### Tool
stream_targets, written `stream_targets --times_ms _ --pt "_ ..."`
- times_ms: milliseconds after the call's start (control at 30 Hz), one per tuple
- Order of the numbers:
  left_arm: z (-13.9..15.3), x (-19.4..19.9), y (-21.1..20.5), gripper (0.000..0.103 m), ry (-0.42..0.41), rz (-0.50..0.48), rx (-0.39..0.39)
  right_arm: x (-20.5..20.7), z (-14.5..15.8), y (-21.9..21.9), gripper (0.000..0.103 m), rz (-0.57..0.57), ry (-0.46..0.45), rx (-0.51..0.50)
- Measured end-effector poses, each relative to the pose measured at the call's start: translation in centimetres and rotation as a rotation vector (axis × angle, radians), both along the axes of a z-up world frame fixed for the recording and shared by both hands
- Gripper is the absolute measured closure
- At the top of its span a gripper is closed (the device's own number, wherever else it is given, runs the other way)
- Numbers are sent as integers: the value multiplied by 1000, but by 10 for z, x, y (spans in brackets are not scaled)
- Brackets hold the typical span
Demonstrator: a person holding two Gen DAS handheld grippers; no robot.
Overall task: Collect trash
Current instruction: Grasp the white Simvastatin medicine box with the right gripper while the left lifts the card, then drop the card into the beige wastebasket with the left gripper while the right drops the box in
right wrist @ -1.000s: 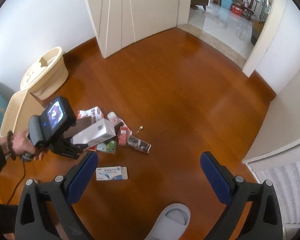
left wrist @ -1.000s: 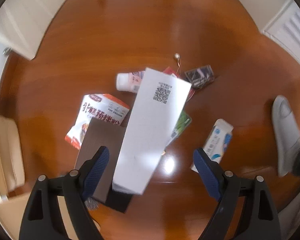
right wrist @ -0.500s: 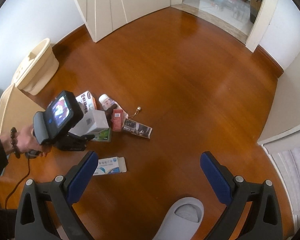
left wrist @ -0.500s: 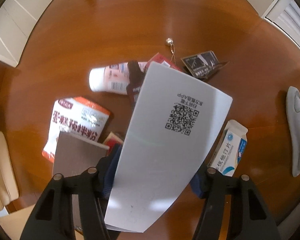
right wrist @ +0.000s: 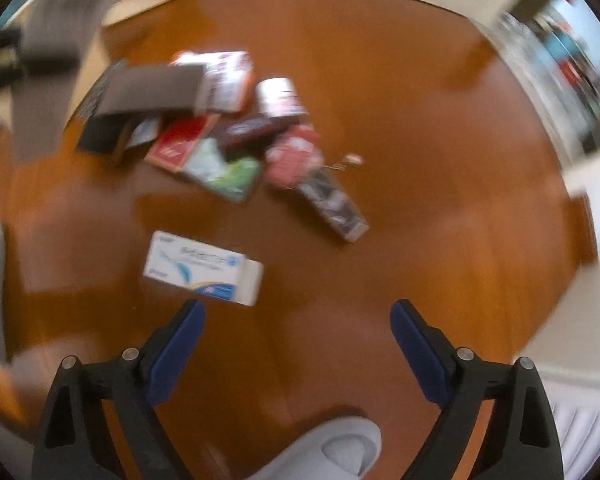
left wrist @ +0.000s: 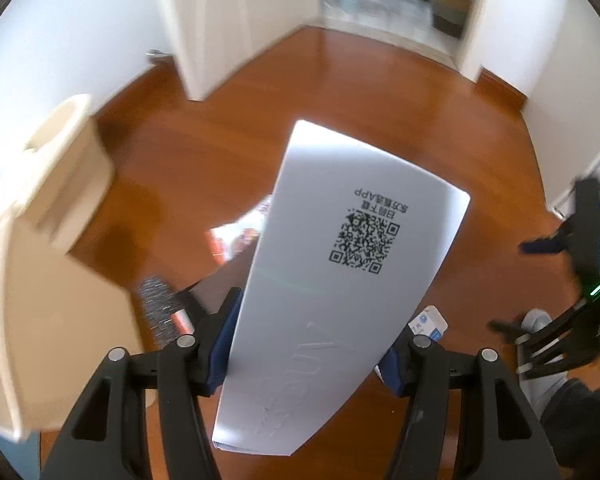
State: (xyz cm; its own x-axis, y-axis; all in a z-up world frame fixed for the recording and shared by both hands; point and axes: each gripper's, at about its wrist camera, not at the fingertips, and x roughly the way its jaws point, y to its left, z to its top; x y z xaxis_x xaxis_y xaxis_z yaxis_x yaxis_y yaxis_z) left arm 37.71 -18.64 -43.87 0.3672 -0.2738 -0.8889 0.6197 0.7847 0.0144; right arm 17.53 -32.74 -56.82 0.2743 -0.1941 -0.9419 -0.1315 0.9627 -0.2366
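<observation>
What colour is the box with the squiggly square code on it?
White box, with a black code; clearest in the left wrist view.

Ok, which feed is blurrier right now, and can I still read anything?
Right wrist view: heavy motion smear; the pile of litter and blue-and-white carton have unreadable print. Left wrist view: the white box in the left tongs is sharp, code legible; the cream bin is smeared.

The white box (left wrist: 332, 288) hid most of the trash pile (left wrist: 240, 236) in the left wrist view. The bin (left wrist: 60, 168) was smeared by motion. In the right wrist view the carton (right wrist: 204, 268) print blurred beyond reading; a slipper (right wrist: 336, 448) was cut off below.
</observation>
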Motion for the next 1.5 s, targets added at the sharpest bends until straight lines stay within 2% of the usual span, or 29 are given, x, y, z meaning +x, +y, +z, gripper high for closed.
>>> stream_targets --times_ms 67,133,233,333,433,533,600,667,733,800,867,900,1033,1133,1300,1333,1400,1500 --pt "29 -1 20 44 -19 30 -27 4 -16 18 9 83 -14 -33" --pt "49 1 34 44 -34 54 -52 8 -34 40 9 189 11 -66" --pt "86 27 62 44 -40 107 -117 8 -66 78 9 446 36 -187" --pt "104 39 82 44 -55 131 -179 8 -94 97 9 660 165 -171" --pt "102 35 90 44 -46 128 -221 14 -113 100 9 767 262 -151" --pt "94 33 84 44 -38 96 -233 30 -129 95 12 817 312 -138" --pt "89 37 79 44 -38 83 -233 40 -147 90 17 855 370 -173" --pt "89 40 72 44 -33 80 -239 53 -150 82 14 855 403 -107" --pt "89 42 72 44 -34 84 -236 60 -147 79 15 865 371 -80" --pt "93 36 72 44 -40 87 -222 61 -142 74 29 876 354 -68" --pt "98 37 76 44 -42 103 -227 71 -132 66 49 822 310 -41" --pt "102 36 77 44 -45 113 -231 77 -133 59 50 771 333 -40" --pt "119 36 89 44 -78 155 -225 76 -132 44 50 720 328 -29" --pt "143 41 111 44 -101 218 -236 68 -108 36 50 644 296 41" --pt "165 66 172 44 -113 352 -217 72 -17 25 50 567 155 99" --pt "165 74 187 44 -116 384 -207 76 9 22 50 545 109 117" --pt "155 88 216 44 -94 432 -185 74 37 38 50 525 45 140" --pt "121 113 249 44 -4 498 -166 64 80 80 49 512 -57 177"
